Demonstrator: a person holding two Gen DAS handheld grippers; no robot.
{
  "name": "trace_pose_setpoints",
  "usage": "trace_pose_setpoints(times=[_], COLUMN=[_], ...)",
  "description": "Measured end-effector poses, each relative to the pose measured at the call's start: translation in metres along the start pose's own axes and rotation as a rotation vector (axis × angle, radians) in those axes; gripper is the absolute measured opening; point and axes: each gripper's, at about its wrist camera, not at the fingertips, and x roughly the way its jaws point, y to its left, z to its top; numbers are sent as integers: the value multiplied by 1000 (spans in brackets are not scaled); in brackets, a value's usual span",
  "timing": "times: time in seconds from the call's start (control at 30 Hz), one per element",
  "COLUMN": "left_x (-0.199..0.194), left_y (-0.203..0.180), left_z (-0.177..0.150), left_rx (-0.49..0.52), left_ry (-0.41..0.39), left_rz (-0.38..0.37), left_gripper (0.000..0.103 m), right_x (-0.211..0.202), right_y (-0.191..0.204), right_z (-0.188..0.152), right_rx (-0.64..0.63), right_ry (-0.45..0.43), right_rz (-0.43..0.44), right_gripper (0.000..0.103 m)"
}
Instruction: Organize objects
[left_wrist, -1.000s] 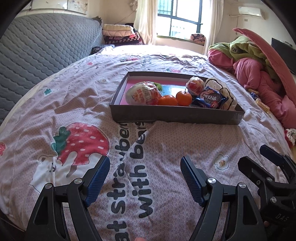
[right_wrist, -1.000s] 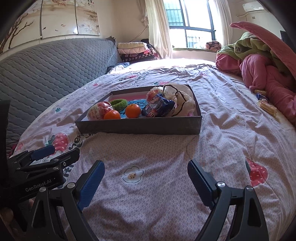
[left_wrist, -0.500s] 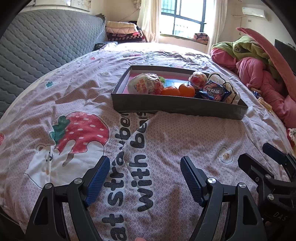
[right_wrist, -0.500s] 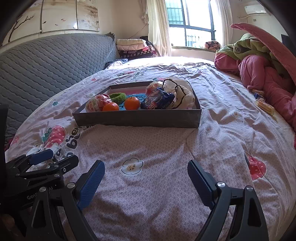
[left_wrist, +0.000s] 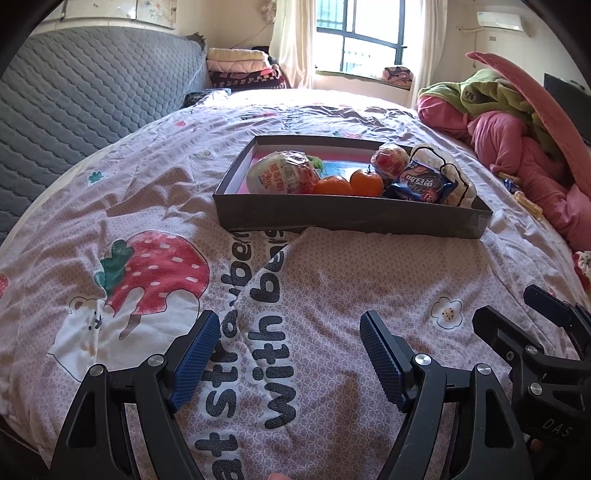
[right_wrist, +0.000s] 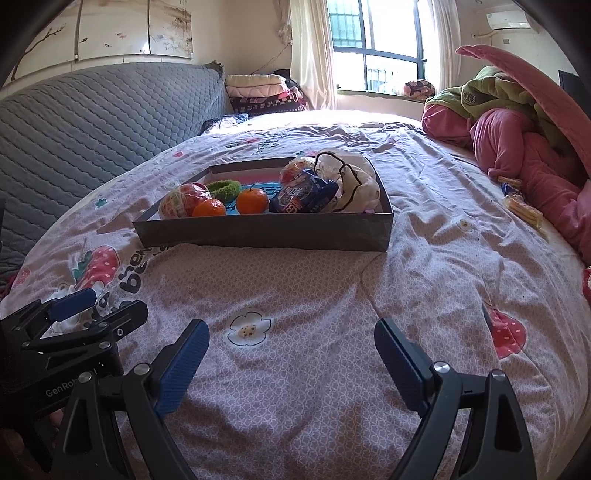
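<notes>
A shallow grey tray rests on the pink strawberry bedspread ahead of both grippers. Inside it lie two oranges, a wrapped round snack, a blue snack packet, a white bag with black trim and a green hair tie. My left gripper hovers open and empty over the printed lettering, well short of the tray. My right gripper is open and empty too, above a flower print. Each gripper shows at the edge of the other's view.
A grey quilted headboard runs along the left. Folded blankets are stacked by the window. A heap of pink and green bedding fills the right side, with small snack packets beside it on the bedspread.
Both grippers have drawn back slightly from the tray and tilted; the tray sits a little farther off in both views. Both stay open and empty.
</notes>
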Motion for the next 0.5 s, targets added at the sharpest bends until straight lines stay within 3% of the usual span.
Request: trace_pose_setpoints(times=[0.1,0.5], left_x=[1,4], left_y=[0,0], left_z=[1,4], left_rx=[3,7], left_ry=[-1,2], left_rz=[27,20], left_gripper=[80,79], right_x=[0,2], right_y=[-3,-3], right_z=[1,-1], right_rx=[10,17], right_ry=[-3,7], right_rz=[3,14], right_gripper=[91,91])
